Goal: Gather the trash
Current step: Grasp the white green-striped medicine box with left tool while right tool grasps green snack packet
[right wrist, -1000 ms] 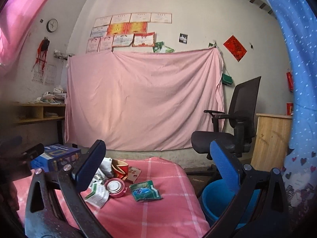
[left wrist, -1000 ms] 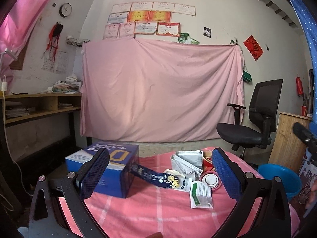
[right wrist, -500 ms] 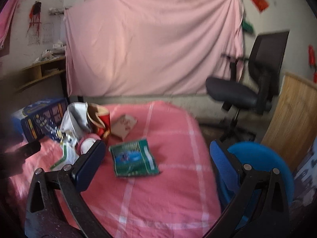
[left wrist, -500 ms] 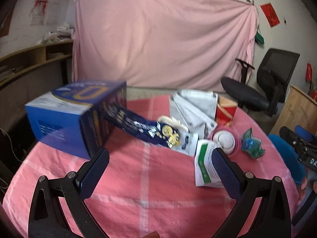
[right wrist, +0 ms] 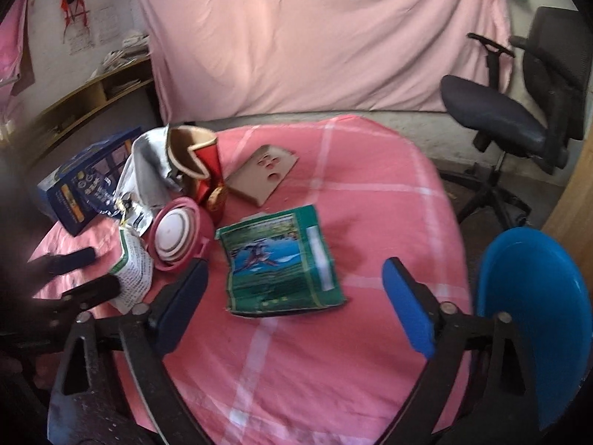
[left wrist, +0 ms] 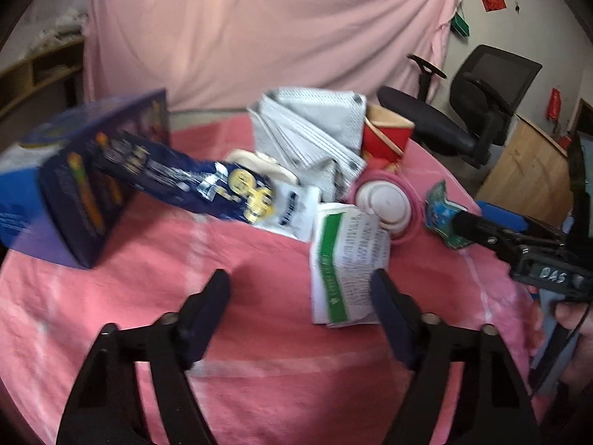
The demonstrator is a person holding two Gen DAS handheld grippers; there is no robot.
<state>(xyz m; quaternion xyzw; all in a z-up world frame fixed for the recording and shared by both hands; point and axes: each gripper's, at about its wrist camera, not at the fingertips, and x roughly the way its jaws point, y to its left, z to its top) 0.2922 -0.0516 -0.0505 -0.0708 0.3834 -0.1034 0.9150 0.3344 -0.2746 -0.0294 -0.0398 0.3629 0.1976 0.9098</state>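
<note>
Closing now, your left gripper point(left wrist: 300, 293) has nothing pinched yet; its right finger sits against the near corner of the white-and-green packet point(left wrist: 346, 263) on the pink tablecloth point(left wrist: 148, 296). Your right gripper point(right wrist: 292, 296) is spread wide and empty, with the flat green packet point(right wrist: 281, 259) just ahead between the fingers. Remaining trash is piled beyond: pink lid point(right wrist: 178, 237), red carton point(right wrist: 202, 163), blue box point(left wrist: 66, 193); blue basin point(right wrist: 533, 319) sits off the table's right edge.

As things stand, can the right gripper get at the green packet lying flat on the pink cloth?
Probably yes. The right gripper stands open just short of the green packet, nothing lies between them, and the pink lid sits clear to one side. The packet lies flat, so pinching it may be awkward.
</note>
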